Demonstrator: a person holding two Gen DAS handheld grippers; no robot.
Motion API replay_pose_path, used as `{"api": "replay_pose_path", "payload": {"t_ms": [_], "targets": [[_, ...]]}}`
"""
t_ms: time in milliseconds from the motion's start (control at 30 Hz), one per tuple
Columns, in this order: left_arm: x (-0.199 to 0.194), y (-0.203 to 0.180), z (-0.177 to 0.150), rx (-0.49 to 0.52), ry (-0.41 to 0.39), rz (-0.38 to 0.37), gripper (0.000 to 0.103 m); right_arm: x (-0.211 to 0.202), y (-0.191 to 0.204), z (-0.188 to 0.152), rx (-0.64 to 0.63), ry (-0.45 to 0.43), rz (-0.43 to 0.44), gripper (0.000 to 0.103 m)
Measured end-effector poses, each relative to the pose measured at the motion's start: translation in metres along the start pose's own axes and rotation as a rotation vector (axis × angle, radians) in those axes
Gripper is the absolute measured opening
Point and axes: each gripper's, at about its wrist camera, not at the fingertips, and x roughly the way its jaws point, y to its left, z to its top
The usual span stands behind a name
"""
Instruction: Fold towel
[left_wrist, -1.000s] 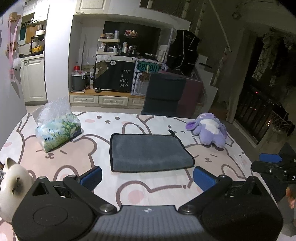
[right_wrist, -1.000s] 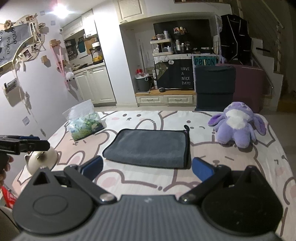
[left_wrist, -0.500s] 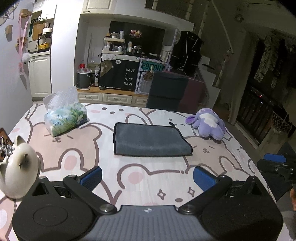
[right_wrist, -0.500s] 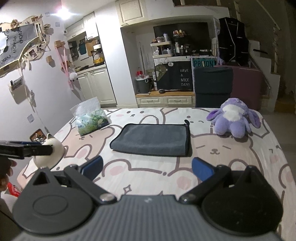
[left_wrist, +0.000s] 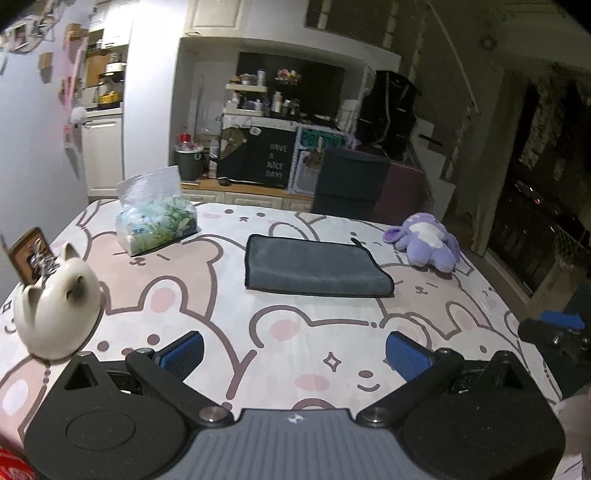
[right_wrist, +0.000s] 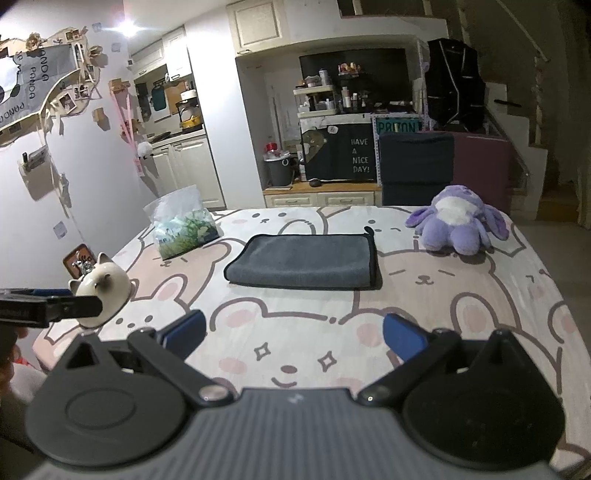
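Note:
A dark grey towel (left_wrist: 314, 267) with black edging lies folded flat in the middle of the table, on a cloth with a bear pattern; it also shows in the right wrist view (right_wrist: 304, 262). My left gripper (left_wrist: 293, 354) is open and empty, held well back from the towel near the table's front edge. My right gripper (right_wrist: 291, 332) is open and empty too, also far short of the towel. Each gripper's tip shows at the edge of the other's view.
A purple plush toy (left_wrist: 428, 240) lies right of the towel. A tissue pack in clear plastic (left_wrist: 155, 218) stands at the back left. A white cat-shaped pot (left_wrist: 57, 304) sits at the front left. A dark chair (left_wrist: 349, 184) stands behind the table.
Both grippers have pulled back from the towel, so it looks smaller and farther away. The towel has not moved.

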Motion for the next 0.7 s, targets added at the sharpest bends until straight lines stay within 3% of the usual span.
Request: {"api": "replay_pose_path", "payload": {"t_ms": [700], "targets": [[-0.018, -0.017, -0.039, 0.06, -0.06, 0.128, 0.103, -0.016, 0.024, -0.05, -0.066, -0.084, -0.115, 0.103]]}}
